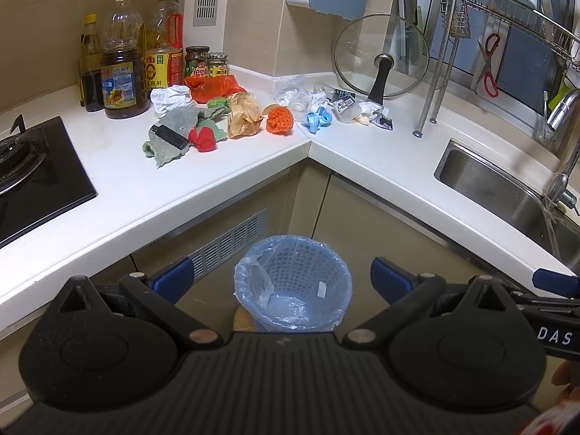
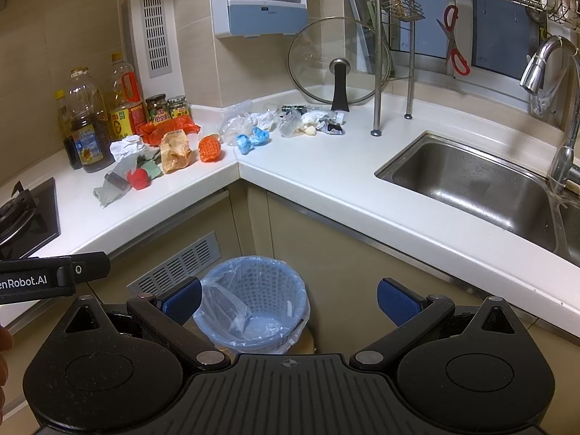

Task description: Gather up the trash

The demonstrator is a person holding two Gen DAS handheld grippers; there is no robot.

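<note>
Trash lies heaped in the corner of the white counter [image 1: 235, 177]: a crumpled white paper [image 1: 170, 99], a red bag [image 1: 212, 87], a brown paper bag [image 1: 243, 114], an orange net [image 1: 280, 119], a red piece [image 1: 203, 138], a green rag [image 1: 170, 137] with a black lighter [image 1: 168, 135], a blue wad [image 1: 318, 117] and clear wrappers [image 1: 348, 107]. A blue lined basket bin [image 1: 293, 282] [image 2: 252, 304] stands on the floor below. My left gripper [image 1: 281, 279] and right gripper [image 2: 288, 299] both hover open above the bin, holding nothing.
Oil bottles [image 1: 121, 65] and jars [image 1: 197, 61] stand behind the trash. A gas hob [image 1: 32, 177] is at the left, a steel sink [image 2: 475, 188] with a tap [image 2: 543, 69] at the right. A glass lid [image 1: 380, 58] leans by a dish rack [image 2: 395, 36].
</note>
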